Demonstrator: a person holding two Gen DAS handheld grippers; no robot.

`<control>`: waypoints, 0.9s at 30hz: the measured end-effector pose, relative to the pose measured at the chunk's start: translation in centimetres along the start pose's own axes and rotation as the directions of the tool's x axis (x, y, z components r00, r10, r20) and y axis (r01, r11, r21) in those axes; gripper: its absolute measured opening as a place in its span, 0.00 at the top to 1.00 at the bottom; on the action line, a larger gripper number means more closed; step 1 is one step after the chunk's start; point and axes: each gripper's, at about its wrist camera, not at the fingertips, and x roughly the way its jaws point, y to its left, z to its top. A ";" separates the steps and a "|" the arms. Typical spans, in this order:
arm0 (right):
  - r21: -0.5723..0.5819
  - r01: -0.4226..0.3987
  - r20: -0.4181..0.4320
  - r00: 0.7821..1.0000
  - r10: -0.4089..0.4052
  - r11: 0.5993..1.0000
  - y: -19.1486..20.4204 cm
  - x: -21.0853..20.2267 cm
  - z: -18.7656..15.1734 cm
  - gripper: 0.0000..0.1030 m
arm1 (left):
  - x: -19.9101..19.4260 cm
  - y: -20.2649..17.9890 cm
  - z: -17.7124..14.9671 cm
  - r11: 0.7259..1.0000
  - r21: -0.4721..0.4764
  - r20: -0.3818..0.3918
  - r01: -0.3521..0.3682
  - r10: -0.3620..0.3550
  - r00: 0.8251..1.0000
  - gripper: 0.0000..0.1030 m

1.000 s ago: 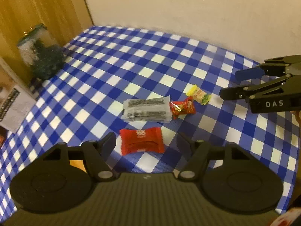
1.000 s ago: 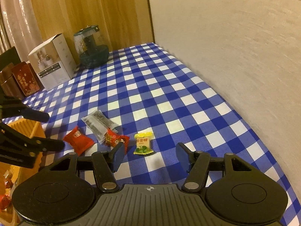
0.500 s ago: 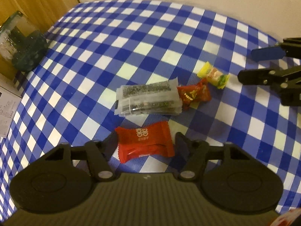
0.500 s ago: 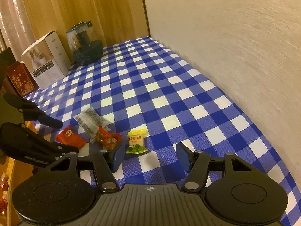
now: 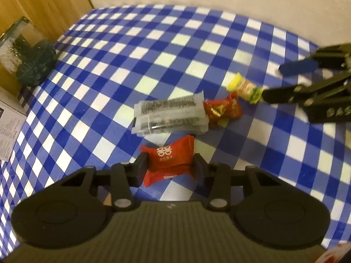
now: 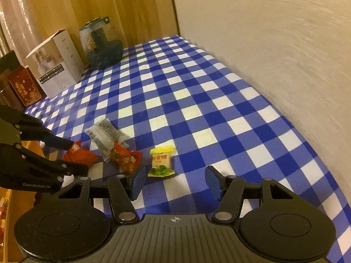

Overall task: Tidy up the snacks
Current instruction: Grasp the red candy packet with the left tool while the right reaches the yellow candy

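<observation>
**Left gripper closing on the red snack packet**

The left gripper is pointing steeply down at the worktop, which is wearing a blue-and-white checked cloth. Its jaws have just been closing, and the red snack packet is lying between them, with the fingers pressing against its two ends so that the wrapper is bulging upward in the middle. The packet is still resting on the cloth.

Just beyond it, a clear packet with dark print is lying flat. A small red candy is touching that packet's right end, and a yellow-and-green candy is sitting just beside the red one.

The right gripper is hovering above the cloth with its jaws standing half open and holding nothing; the yellow-and-green candy is lying just ahead of its left finger.

At the far corner of the worktop, a dark green jar, a white carton and a red box are standing along the wooden wall.
</observation>
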 end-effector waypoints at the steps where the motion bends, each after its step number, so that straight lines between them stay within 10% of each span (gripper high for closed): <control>1: -0.003 -0.006 0.000 1.000 0.006 1.000 0.1 0.1 0.0 0.41 | -0.4 0.0 0.0 1.000 -0.008 0.012 0.000 0.000 1.000 0.60; 5: -0.029 -0.017 -0.003 1.000 0.016 0.999 0.7 0.8 0.1 0.58 | -1.6 0.2 0.1 0.999 -0.038 0.054 -0.002 0.004 0.999 0.61; 27: -0.071 0.014 0.000 1.000 -0.014 0.997 2.0 1.0 0.3 0.77 | -5.2 -0.4 -1.4 0.986 -0.162 0.150 0.041 -0.017 0.989 0.61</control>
